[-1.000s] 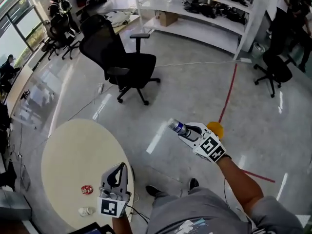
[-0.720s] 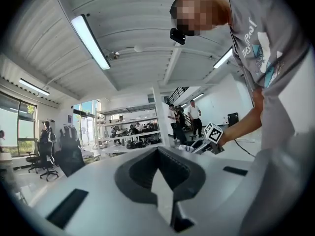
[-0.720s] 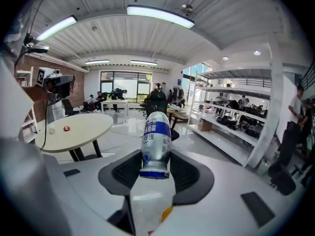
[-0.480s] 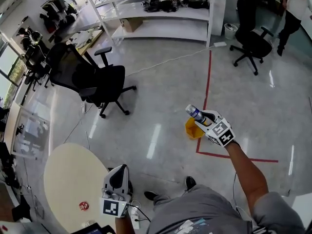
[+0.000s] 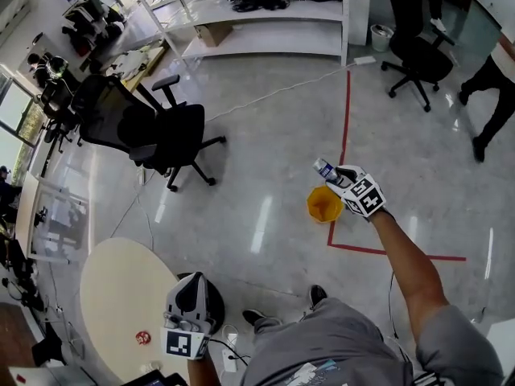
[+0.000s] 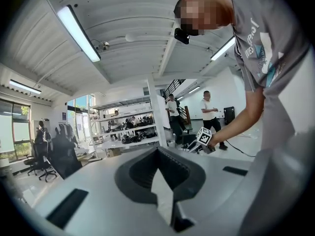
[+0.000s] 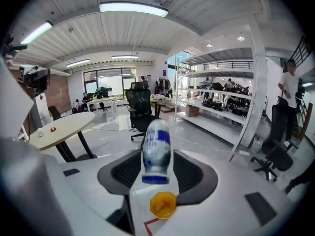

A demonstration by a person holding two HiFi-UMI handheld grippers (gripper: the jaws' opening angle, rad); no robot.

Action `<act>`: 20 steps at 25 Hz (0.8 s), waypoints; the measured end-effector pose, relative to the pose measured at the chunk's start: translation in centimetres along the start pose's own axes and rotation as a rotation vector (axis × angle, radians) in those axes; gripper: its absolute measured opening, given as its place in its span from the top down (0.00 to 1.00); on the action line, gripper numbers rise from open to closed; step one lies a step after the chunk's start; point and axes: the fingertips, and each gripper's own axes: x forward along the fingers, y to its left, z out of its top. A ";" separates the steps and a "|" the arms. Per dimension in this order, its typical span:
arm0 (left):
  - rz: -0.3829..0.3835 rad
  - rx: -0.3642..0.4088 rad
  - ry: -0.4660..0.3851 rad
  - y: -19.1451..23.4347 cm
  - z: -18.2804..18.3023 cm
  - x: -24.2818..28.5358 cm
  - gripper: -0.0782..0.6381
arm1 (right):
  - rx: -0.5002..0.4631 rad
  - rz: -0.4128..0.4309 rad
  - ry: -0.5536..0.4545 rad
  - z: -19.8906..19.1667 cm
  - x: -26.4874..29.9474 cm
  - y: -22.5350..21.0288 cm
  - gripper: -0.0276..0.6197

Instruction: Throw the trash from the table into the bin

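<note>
My right gripper (image 5: 338, 175) is shut on a small white bottle with a blue label (image 5: 325, 169), held out over the floor just right of and above the yellow bin (image 5: 324, 203). In the right gripper view the bottle (image 7: 156, 149) stands between the jaws, and the bin (image 7: 163, 204) shows below it with its mouth up. My left gripper (image 5: 193, 284) hangs low by the round beige table (image 5: 113, 288), its jaws together and empty (image 6: 158, 154). A red piece of trash (image 5: 143, 338) lies on the table.
A black office chair (image 5: 161, 131) stands on the glossy floor to the left. White shelves (image 5: 265, 22) line the back. Red floor tape (image 5: 346, 127) runs past the bin. Another chair (image 5: 414, 51) and a walking person (image 5: 491, 87) are at the far right.
My right gripper has carried the bottle forward and down until it is beside the yellow bin. The left gripper has drifted off the tabletop toward its right edge.
</note>
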 end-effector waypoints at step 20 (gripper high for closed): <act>0.020 0.018 0.007 -2.3 1.2 -0.8 0.83 | 0.004 0.064 -0.187 4.4 -9.9 7.2 0.80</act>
